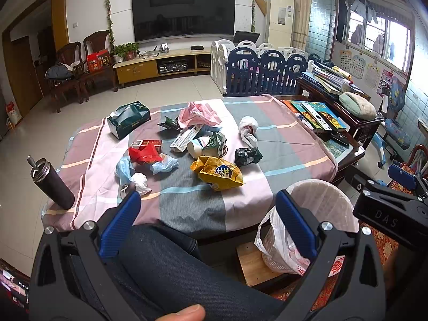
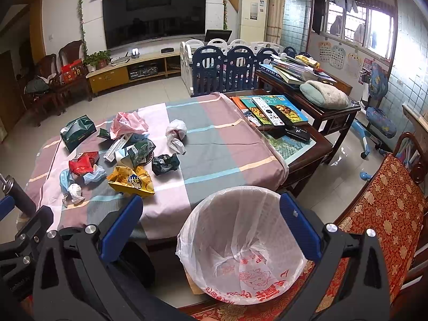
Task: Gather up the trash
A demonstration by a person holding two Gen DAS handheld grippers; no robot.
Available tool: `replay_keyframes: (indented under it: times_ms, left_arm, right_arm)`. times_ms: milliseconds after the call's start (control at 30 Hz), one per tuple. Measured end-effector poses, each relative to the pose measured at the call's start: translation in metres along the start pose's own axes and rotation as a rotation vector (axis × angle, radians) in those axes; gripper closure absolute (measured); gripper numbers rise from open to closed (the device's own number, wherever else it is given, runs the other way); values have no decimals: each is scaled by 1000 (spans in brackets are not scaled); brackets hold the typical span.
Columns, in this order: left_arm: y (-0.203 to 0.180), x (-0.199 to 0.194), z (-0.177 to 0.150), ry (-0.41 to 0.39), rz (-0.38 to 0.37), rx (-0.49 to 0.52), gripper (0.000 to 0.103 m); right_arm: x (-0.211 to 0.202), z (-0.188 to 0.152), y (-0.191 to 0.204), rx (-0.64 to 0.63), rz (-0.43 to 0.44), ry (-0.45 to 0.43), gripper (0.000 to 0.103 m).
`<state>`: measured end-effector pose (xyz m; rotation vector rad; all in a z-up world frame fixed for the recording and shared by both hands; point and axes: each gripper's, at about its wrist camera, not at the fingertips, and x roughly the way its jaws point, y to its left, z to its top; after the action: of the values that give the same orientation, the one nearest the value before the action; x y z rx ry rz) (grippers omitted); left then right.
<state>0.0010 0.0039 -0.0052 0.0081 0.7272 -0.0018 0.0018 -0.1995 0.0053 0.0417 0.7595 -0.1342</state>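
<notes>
Trash not picked up yet

Both my tools, left tool (image 1: 208, 208) and right tool (image 2: 211, 211), are wide and hold nothing. The trash pile (image 1: 187, 147) lies on the bench ahead; the bin (image 2: 240, 243) under my right tool looks empty.

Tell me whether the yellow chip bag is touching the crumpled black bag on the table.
Apart. The left wrist view shows a strip of tablecloth between the yellow chip bag and the crumpled black bag; the right wrist view shows the same gap.

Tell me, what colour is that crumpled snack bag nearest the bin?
Yellow snack bag, seen best from the left wrist view.
</notes>
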Motion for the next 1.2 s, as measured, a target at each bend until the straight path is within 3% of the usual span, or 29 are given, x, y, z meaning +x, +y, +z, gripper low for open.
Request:
replay_keyframes:
  times_ms: [900, 967, 1200]
  left_arm:
    - [3, 6, -24, 12, 4, -4, 3]
    - [-3, 9, -13, 16, 2, -1, 3]
    - [-3, 10, -16, 20, 1, 0, 3]
  right_arm:
    - [-1, -2, -2, 2, -9, -4, 3]
    - [-1, -3, -3, 2, -10, -5, 2]
    - [0, -3, -2, 3, -9, -3, 2]
